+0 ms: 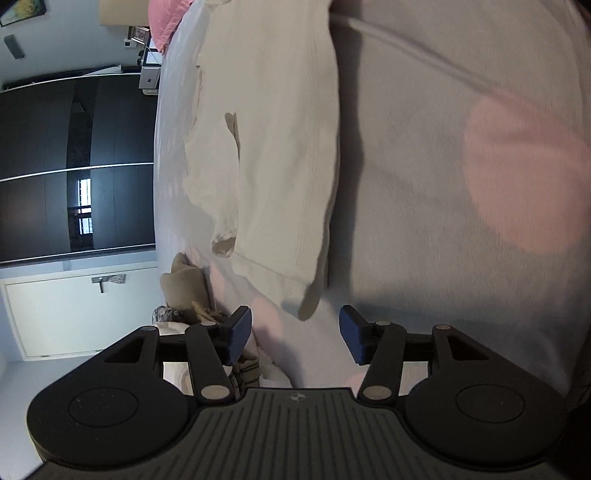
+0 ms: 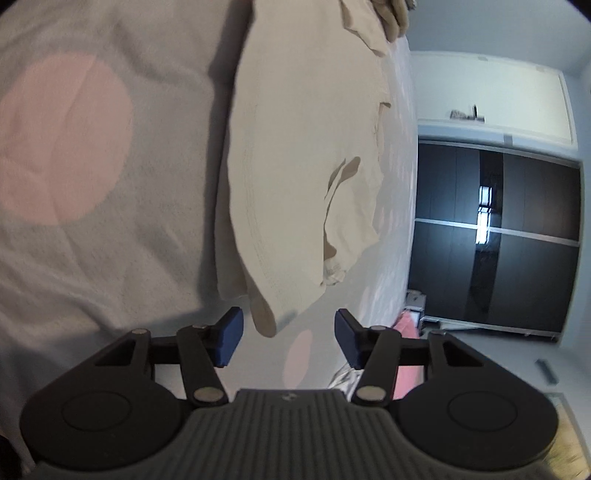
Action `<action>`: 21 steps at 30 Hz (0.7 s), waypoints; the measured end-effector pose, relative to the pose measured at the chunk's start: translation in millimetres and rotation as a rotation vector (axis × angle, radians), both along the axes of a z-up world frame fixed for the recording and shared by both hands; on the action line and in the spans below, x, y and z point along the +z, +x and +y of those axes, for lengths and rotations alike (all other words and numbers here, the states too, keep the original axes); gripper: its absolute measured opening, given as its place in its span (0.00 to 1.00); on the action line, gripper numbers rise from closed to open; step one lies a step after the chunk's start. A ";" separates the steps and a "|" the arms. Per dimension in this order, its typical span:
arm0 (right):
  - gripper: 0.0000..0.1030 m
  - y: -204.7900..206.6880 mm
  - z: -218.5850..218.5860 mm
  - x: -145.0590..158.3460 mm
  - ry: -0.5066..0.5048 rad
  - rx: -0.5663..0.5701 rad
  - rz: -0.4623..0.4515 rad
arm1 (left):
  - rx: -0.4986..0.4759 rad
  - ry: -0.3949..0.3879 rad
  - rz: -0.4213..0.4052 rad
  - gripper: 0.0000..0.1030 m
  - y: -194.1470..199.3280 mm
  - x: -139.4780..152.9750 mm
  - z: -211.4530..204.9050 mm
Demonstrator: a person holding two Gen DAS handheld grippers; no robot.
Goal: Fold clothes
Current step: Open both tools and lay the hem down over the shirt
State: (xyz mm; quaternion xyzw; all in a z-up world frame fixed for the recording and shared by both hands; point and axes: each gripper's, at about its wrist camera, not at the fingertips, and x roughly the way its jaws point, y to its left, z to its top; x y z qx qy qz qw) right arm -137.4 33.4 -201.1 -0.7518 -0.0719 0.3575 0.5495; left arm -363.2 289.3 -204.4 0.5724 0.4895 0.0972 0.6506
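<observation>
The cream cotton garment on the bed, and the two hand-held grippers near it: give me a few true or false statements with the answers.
1. The cream cotton garment lies on a pale sheet with large pink dots. True.
2. The left hand-held gripper is clamped on the garment. False: its blue pads stand apart with nothing pressed between them.
3. The right hand-held gripper is open, a garment corner just beyond its pads. True.
4. The wardrobe has white doors. False: they are dark and glossy.
5. A pink pillow lies at the bed's far end. True.
</observation>
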 end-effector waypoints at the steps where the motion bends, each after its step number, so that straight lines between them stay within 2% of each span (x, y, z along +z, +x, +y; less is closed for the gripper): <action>1: 0.51 0.3 0.4 -0.4 0.005 0.010 -0.011 | -0.009 0.016 -0.003 0.50 -0.6 -3.2 1.8; 4: 0.48 0.2 5.7 8.3 0.061 0.006 0.008 | -0.100 0.074 -0.054 0.50 -2.1 -6.9 0.1; 6: 0.48 0.3 7.1 10.5 0.079 0.005 0.012 | -0.148 0.103 -0.049 0.50 -2.1 -11.7 -2.3; 8: 0.44 1.2 5.4 7.4 0.068 0.017 -0.002 | -0.187 0.141 -0.005 0.50 -2.9 -23.9 -3.3; 12: 0.44 2.1 -0.8 -0.3 0.017 0.044 -0.014 | -0.256 0.169 0.046 0.48 -8.6 -38.0 -4.3; 18: 0.44 0.9 -0.9 -5.9 0.012 0.064 -0.041 | -0.257 0.153 0.039 0.49 -0.4 -42.4 1.0; 20: 0.31 1.3 2.4 -4.8 0.024 0.058 -0.046 | -0.239 0.137 0.022 0.45 5.0 -40.1 0.3; 21: 0.27 1.1 2.8 -3.9 0.029 0.055 -0.045 | -0.224 0.123 0.016 0.35 8.3 -37.5 -0.4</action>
